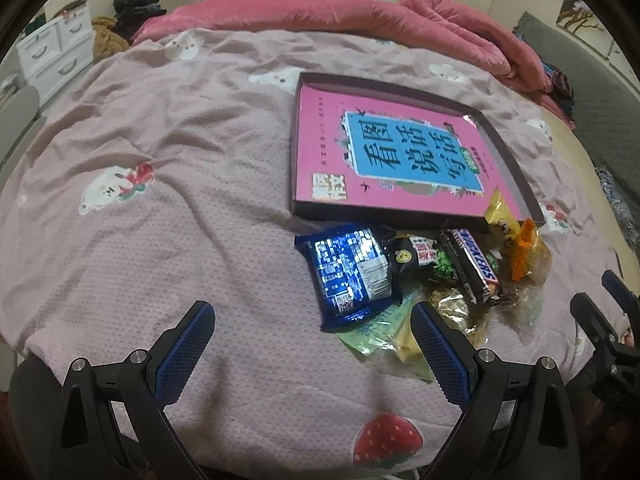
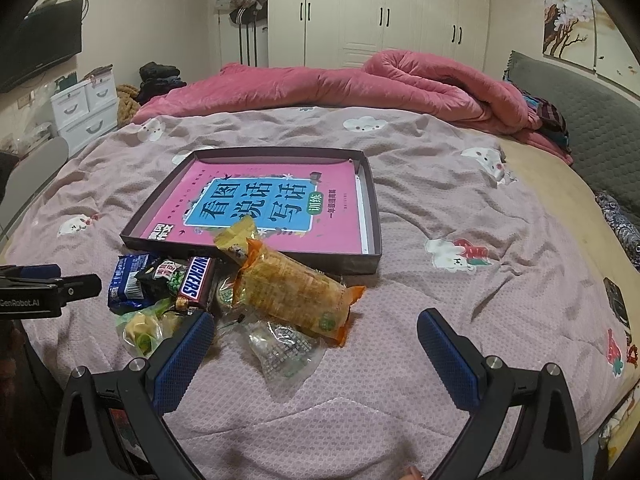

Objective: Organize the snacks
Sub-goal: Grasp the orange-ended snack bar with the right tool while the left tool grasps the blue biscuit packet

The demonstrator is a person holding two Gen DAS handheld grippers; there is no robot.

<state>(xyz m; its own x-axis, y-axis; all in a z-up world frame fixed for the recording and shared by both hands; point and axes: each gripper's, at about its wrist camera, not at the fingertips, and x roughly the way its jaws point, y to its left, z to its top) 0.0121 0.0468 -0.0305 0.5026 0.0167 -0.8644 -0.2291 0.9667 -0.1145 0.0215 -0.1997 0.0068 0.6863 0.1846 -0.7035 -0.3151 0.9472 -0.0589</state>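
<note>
A pile of snacks lies on the bed in front of a shallow dark tray (image 1: pixel 516 172) (image 2: pixel 256 153) holding a pink book (image 1: pixel 384 152) (image 2: pixel 256 208). The pile has a blue packet (image 1: pixel 348 276) (image 2: pixel 126 280), a Snickers bar (image 1: pixel 472 266) (image 2: pixel 196 282), a black-and-green bag (image 1: pixel 420 256) (image 2: pixel 164 274), an orange wafer pack (image 2: pixel 292 292) (image 1: pixel 526 254), a yellow packet (image 2: pixel 236 238) leaning on the tray's front wall, and a clear packet (image 2: pixel 282 344). My left gripper (image 1: pixel 312 326) is open, just short of the blue packet. My right gripper (image 2: pixel 316 330) is open around the clear packet's near end.
A rumpled pink quilt (image 2: pixel 360 84) lies across the far side of the bed. White drawers (image 2: pixel 84 112) stand at the left, wardrobes (image 2: pixel 380 12) behind, a grey headboard (image 2: pixel 580 120) at the right. The pink bedspread (image 1: pixel 160 220) spreads wide to the left of the snacks.
</note>
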